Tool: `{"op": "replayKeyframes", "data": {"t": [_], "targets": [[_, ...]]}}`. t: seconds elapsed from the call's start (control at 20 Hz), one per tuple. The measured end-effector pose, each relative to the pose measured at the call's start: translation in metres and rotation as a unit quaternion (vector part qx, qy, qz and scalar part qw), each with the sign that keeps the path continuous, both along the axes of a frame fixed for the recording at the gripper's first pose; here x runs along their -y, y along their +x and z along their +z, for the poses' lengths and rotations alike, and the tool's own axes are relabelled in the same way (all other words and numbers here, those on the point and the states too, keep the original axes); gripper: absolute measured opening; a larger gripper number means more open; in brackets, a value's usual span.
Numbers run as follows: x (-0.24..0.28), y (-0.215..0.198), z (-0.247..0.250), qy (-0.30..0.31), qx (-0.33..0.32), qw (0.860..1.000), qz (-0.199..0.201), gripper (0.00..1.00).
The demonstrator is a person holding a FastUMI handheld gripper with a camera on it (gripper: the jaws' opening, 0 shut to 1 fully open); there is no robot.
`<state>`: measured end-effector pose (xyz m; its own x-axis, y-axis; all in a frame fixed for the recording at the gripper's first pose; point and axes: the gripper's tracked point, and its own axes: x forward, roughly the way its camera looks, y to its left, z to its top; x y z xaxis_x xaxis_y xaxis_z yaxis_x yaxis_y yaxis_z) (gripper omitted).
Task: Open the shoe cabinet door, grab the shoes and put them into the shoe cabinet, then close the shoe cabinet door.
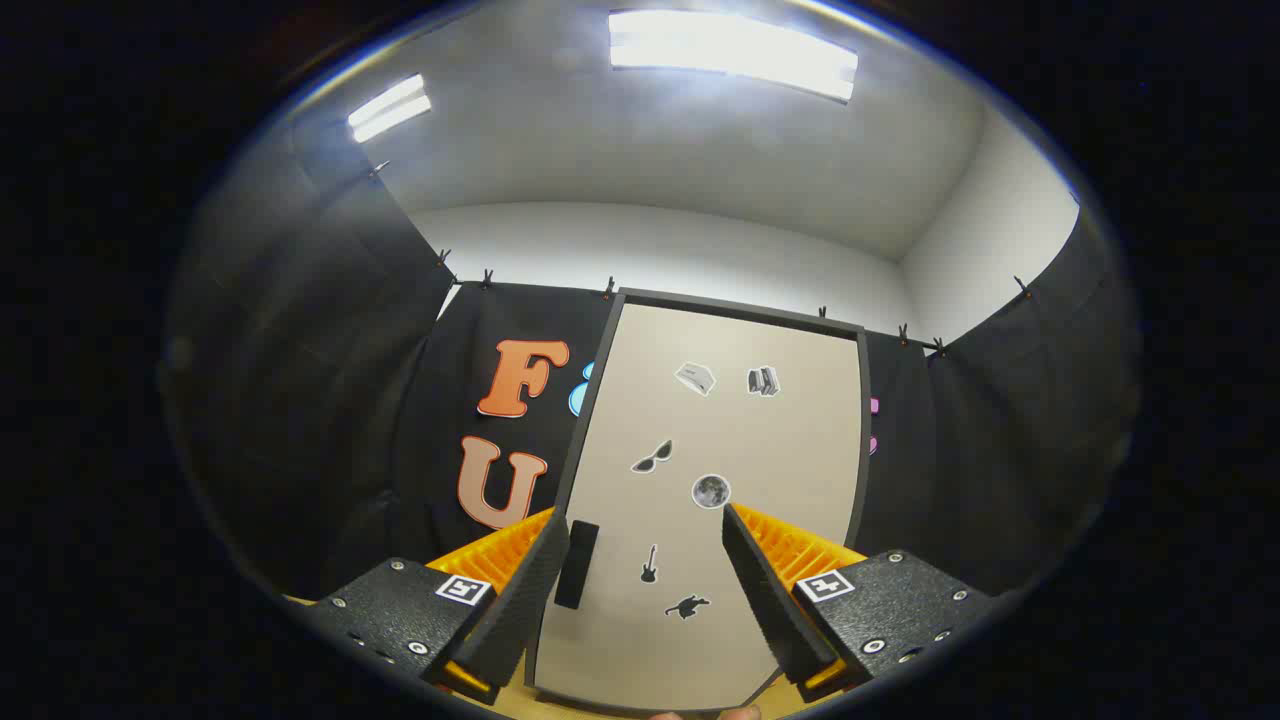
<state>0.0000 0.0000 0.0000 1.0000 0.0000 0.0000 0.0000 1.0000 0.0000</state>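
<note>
The tall beige shoe cabinet door (720, 440) with its dark grey frame is standing upright and shut, straight ahead at 12 o'clock. Small stickers are dotting its flat face: sunglasses, a round moon, a guitar and a few others. A dark rectangular handle (577, 564) is sitting upright near the door's edge at about 8 o'clock from the moon sticker. The gripper (645, 560) is holding its fingers spread apart, framing the door's lower half, with the handle just beside the left finger.

the gripper (640, 580) fingers stand apart with open air between them; just ahead the shut cabinet door (740, 440) blocks the way, its handle (577, 564) beside one finger.
</note>
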Motion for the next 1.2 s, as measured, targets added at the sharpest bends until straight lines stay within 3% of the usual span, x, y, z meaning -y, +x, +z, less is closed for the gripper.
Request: {"op": "replayKeyframes", "data": {"t": [0.3, 1.2], "targets": [[0.004, 0.013, -0.001, 0.001, 0.005, 1.0, -0.008, 0.95], [-0.016, 0.035, -0.02, 0.03, -0.01, 0.999, 0.018, 0.95]]}}
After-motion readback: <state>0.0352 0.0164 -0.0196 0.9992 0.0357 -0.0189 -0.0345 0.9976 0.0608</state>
